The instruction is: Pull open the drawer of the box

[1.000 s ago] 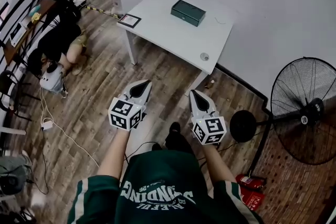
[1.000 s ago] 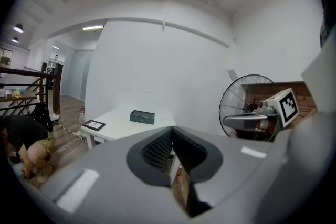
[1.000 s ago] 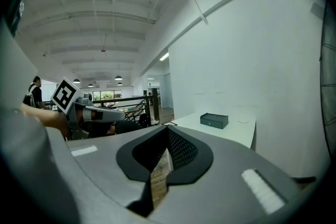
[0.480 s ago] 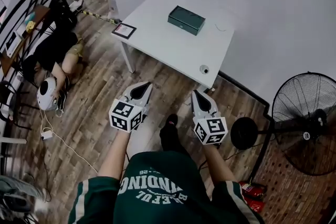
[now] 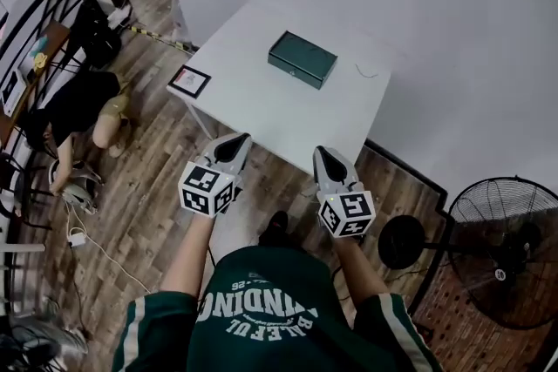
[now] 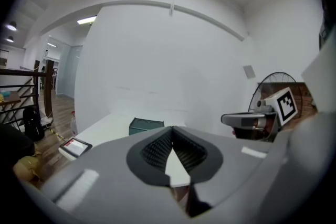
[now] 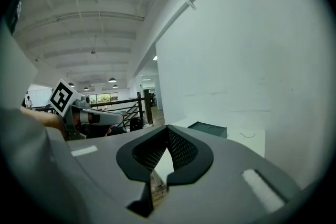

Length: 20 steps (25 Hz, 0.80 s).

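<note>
A dark green box (image 5: 302,59) lies on the white table (image 5: 261,113), toward its far side. It also shows ahead in the left gripper view (image 6: 146,125) and in the right gripper view (image 7: 207,129). Both grippers are held in the air short of the table's near edge, well away from the box. My left gripper (image 5: 237,138) is shut and holds nothing, its tips meeting (image 6: 171,128). My right gripper (image 5: 321,151) is shut too, with nothing in it (image 7: 167,127). I cannot make out the box's drawer from here.
A small framed card (image 5: 189,81) lies at the table's left corner, a thin cord (image 5: 366,70) beside the box. A white wall backs the table. A standing fan (image 5: 501,253) is at the right. A person (image 5: 78,104) sits on the wood floor by a railing (image 5: 35,4) at the left.
The view has moved toward the table, which now lies closer below the grippers. Both grippers stay shut and keep their pose.
</note>
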Available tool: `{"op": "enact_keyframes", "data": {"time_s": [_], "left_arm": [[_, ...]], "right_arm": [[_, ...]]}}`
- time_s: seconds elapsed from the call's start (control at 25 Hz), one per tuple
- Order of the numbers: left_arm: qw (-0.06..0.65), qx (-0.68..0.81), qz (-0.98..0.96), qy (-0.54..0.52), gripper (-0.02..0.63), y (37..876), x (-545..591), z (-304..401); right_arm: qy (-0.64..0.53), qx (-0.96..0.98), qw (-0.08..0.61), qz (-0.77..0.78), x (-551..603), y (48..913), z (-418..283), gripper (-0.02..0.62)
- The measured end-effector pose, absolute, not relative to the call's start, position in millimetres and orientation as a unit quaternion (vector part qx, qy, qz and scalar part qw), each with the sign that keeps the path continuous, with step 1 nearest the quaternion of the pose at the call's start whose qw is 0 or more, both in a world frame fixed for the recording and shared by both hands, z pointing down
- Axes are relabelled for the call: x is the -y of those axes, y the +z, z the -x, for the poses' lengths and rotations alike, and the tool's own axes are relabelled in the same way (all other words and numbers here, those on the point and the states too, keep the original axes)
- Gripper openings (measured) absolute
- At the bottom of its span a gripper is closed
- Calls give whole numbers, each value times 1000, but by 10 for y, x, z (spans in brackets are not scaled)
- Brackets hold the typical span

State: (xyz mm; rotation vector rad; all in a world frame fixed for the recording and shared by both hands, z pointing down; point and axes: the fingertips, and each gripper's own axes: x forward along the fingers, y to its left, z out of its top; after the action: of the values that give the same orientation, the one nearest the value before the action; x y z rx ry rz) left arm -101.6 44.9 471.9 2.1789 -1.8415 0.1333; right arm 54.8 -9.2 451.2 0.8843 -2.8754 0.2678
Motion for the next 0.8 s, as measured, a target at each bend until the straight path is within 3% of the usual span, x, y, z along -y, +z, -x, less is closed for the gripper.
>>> {"op": "enact_keyframes", "data": {"time_s": [0.8], "left_arm": [[146,630,-761,56,54,4682,940,1144]], "right_arm": [[107,954,53,-275,1247,4499,-310,2]]}}
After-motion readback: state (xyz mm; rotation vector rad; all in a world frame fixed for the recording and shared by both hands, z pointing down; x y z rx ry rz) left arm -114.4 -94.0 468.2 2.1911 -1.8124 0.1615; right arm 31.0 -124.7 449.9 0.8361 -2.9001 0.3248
